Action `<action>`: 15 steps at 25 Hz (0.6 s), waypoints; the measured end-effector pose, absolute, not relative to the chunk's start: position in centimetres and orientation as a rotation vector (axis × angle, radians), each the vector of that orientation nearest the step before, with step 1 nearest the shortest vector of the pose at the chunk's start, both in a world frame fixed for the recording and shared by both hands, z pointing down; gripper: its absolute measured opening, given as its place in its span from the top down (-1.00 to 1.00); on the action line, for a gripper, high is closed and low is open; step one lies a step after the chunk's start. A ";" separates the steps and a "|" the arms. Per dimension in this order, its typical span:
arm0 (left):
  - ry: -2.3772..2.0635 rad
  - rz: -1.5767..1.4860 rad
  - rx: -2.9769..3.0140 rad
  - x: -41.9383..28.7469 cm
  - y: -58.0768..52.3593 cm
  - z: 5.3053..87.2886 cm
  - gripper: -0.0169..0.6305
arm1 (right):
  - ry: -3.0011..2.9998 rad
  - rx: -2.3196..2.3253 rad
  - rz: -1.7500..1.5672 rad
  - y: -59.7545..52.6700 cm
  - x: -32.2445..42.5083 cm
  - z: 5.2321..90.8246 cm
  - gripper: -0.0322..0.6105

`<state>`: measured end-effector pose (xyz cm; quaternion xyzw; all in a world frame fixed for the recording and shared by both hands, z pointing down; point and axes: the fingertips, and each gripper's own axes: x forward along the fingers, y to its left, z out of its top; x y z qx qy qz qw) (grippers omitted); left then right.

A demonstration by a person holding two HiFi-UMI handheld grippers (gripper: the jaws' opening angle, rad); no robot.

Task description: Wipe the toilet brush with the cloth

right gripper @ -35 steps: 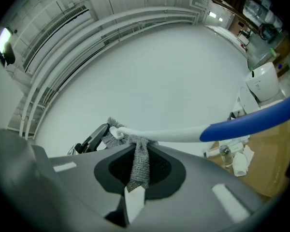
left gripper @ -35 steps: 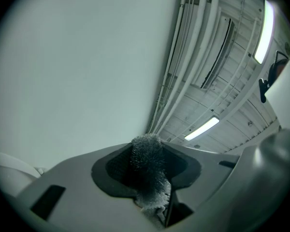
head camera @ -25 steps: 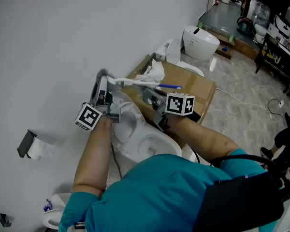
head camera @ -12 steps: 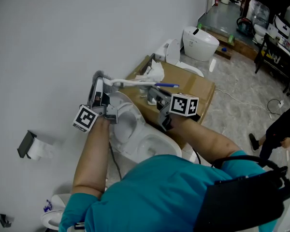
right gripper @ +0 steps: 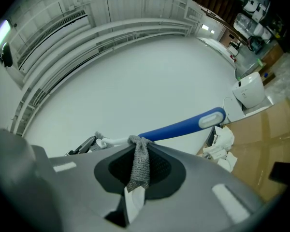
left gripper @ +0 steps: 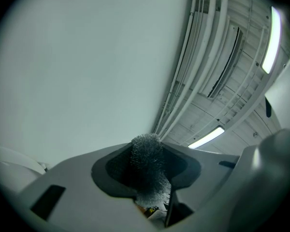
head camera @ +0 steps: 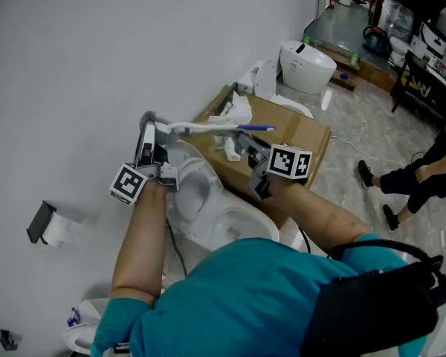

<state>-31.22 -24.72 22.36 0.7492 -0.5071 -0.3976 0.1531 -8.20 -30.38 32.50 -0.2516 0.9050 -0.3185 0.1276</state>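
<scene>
Cloth (right gripper: 139, 161) clamped in right gripper (right gripper: 137, 175) wipes toilet brush (head camera: 208, 127) handle; left gripper (head camera: 147, 130) clamps bristles (left gripper: 147, 161); next, probably slide toward blue end.

**Teal shirt, black pack, twin grey grippers**

The person wears a teal short-sleeved shirt (head camera: 230, 296) and a black pack (head camera: 372, 311) looped by a black cable (head camera: 379, 241). The grey left gripper (head camera: 146, 129) and right gripper (head camera: 236, 142) each carry a white cube (head camera: 130, 182) with black square markers.

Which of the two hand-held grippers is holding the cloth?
The right hand-held gripper: its jaws are shut on a strip of grey cloth. The left hand-held gripper instead clamps the toilet brush by its bristle head.
</scene>
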 end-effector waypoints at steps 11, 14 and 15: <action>-1.449 -1.152 2.141 -31.5 -24.5 22.1 0.46 | 2.581 -0.799 -0.919 -31.6 -5.6 32.6 0.83; -1.452 -1.149 2.146 -31.6 -24.4 22.1 0.46 | 2.567 -0.818 -0.919 -31.8 -4.9 32.6 0.83; -1.452 -1.149 2.146 -31.7 -24.4 22.0 0.46 | 2.562 -0.825 -0.920 -32.0 -4.6 32.6 0.83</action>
